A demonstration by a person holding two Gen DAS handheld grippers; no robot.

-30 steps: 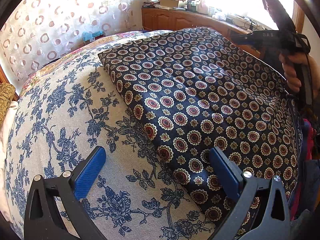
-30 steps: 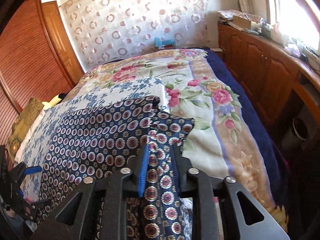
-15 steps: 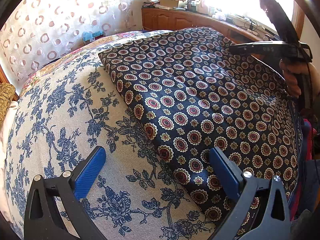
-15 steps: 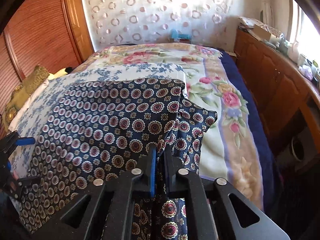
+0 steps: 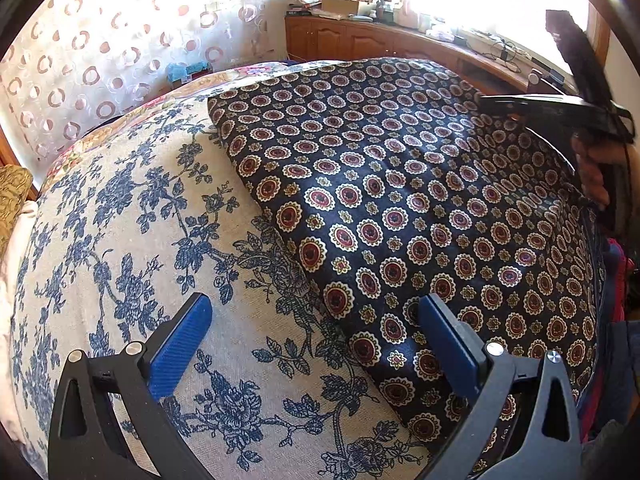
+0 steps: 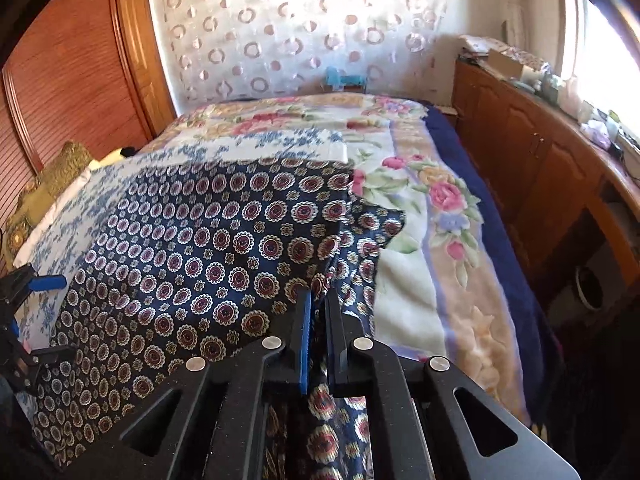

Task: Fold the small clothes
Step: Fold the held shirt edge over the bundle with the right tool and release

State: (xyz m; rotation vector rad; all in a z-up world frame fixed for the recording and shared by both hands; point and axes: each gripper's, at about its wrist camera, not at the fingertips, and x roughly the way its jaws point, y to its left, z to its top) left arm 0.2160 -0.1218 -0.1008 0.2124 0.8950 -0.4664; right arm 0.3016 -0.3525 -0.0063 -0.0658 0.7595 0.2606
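Note:
A navy cloth with red and cream medallions (image 5: 400,200) lies spread on the bed, over a blue-flowered white sheet (image 5: 120,240). My left gripper (image 5: 312,304) is open wide and straddles the cloth's near left edge, its right pad over the cloth and its left pad over the sheet. My right gripper (image 6: 319,294) pinches a raised fold at the right side of the cloth (image 6: 200,240); its jaws are opening slightly with the fabric still pressed between the pads. In the left wrist view the right gripper (image 5: 560,108) shows at the far right, held by a hand (image 5: 592,168).
A flowered blanket (image 6: 420,240) covers the bed to the right of the cloth. Wooden cabinets (image 6: 540,160) with clutter on top run along the window wall. A gold pillow (image 6: 52,176) lies at the left. A curtain with ring patterns (image 6: 280,40) hangs behind.
The right gripper's jaws closed onto the cloth's fold and the gripper rolled, pulling the fold up a little. The left gripper has stayed where it was, open.

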